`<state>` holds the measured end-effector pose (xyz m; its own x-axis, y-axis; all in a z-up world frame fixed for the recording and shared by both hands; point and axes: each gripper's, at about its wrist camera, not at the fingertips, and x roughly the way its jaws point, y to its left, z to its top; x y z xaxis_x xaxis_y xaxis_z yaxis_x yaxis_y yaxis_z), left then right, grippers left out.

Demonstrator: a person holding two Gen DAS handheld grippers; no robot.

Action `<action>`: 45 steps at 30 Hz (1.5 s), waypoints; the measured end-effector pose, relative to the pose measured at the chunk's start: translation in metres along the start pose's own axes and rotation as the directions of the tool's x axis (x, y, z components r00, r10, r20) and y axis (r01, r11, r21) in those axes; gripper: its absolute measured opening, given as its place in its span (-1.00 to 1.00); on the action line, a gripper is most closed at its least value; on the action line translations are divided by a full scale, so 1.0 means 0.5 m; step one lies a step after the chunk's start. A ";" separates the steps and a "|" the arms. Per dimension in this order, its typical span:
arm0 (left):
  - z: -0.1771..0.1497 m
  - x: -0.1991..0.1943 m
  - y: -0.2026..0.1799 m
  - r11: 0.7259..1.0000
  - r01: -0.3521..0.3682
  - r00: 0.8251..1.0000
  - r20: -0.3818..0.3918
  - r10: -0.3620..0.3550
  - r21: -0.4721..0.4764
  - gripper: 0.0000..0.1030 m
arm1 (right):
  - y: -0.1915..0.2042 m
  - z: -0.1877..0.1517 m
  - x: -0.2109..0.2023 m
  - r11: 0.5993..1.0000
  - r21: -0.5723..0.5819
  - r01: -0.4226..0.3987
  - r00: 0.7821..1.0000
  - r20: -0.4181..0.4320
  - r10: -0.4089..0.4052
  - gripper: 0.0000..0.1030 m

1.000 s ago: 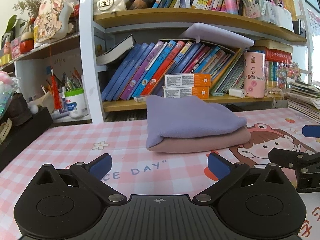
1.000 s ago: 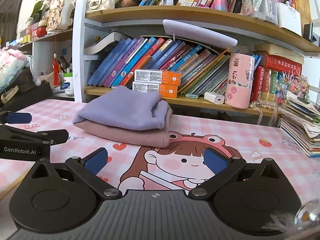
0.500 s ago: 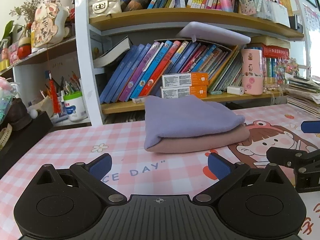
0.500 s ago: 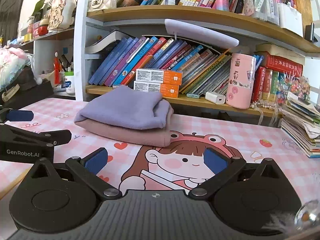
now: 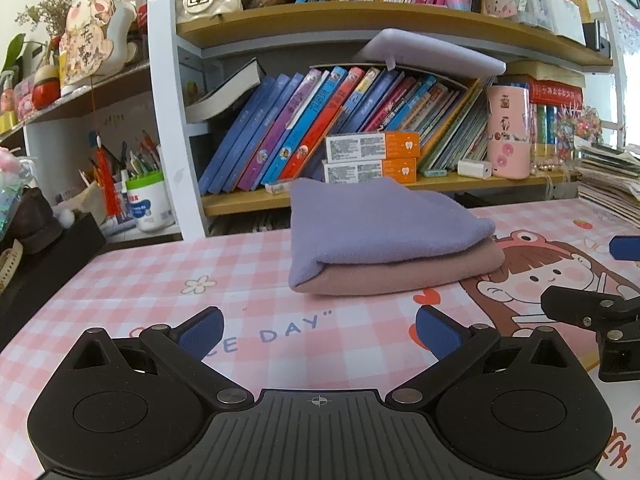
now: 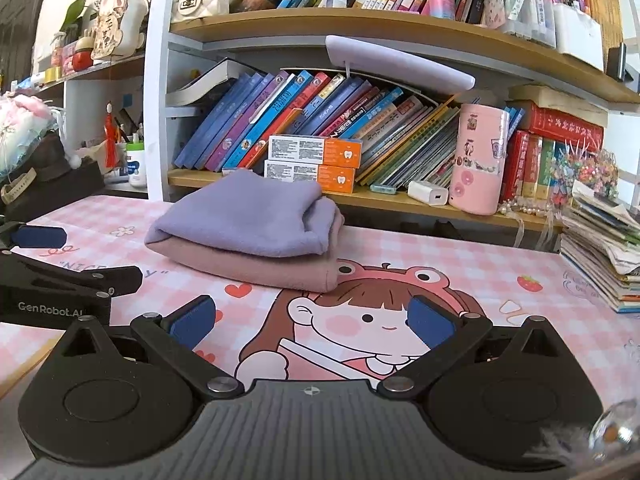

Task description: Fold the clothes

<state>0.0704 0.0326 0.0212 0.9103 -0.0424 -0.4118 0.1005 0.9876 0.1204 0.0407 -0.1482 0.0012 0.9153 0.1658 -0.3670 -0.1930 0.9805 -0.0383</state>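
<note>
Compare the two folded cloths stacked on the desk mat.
The purple cloth lies on top; the pink cloth lies beneath, touching the mat. The purple cloth shows its whole upper face; of the pink cloth only the edges show. Both are soft, plain and neatly folded, and neither tool touches them.

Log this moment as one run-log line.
left gripper: open, empty | right gripper: open, empty | purple cloth: folded atop pink cloth | mat

Bare mat (image 5: pixel 248 280) before folded stack (image 5: pixel 384 240); bookshelf (image 5: pixel 400 190) just behind.
</note>
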 end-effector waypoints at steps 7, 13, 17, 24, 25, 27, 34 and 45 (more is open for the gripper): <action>-0.001 -0.003 -0.001 1.000 -0.003 1.000 0.004 0.003 0.002 1.00 | 0.002 0.000 0.000 1.000 -0.006 -0.001 1.000 0.001 0.001 1.00; -0.001 -0.008 -0.006 1.000 -0.011 1.000 0.016 0.011 0.018 1.00 | -0.004 -0.001 0.001 1.000 0.011 0.002 1.000 -0.003 -0.002 1.00; -0.001 -0.010 -0.009 1.000 -0.012 1.000 0.025 0.012 0.027 1.00 | -0.004 -0.001 0.000 1.000 0.010 0.005 1.000 0.001 -0.005 1.00; -0.001 -0.010 -0.008 1.000 -0.011 1.000 0.025 0.010 0.027 1.00 | -0.005 -0.002 -0.001 1.000 0.015 0.005 1.000 0.005 -0.005 1.00; -0.001 -0.010 -0.009 1.000 -0.011 1.000 0.026 0.010 0.028 1.00 | -0.005 -0.002 -0.001 1.000 0.014 0.004 1.000 0.005 -0.004 1.00; -0.001 -0.011 -0.010 0.999 -0.011 1.000 0.030 0.010 0.031 1.00 | -0.005 -0.002 -0.002 1.000 0.013 0.004 1.000 0.006 -0.004 1.00; -0.001 -0.011 -0.009 0.999 -0.014 1.000 0.028 0.013 0.030 1.00 | -0.004 -0.002 -0.002 1.000 0.012 0.004 1.000 0.007 -0.004 1.00; -0.001 -0.011 -0.008 0.999 -0.009 1.000 0.028 0.008 0.031 1.00 | -0.003 -0.002 -0.003 1.000 0.012 0.005 1.000 0.007 -0.005 1.00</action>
<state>0.0650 0.0289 0.0225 0.9220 -0.0391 -0.3853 0.1051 0.9828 0.1517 0.0395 -0.1501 0.0010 0.9186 0.1620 -0.3604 -0.1845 0.9824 -0.0286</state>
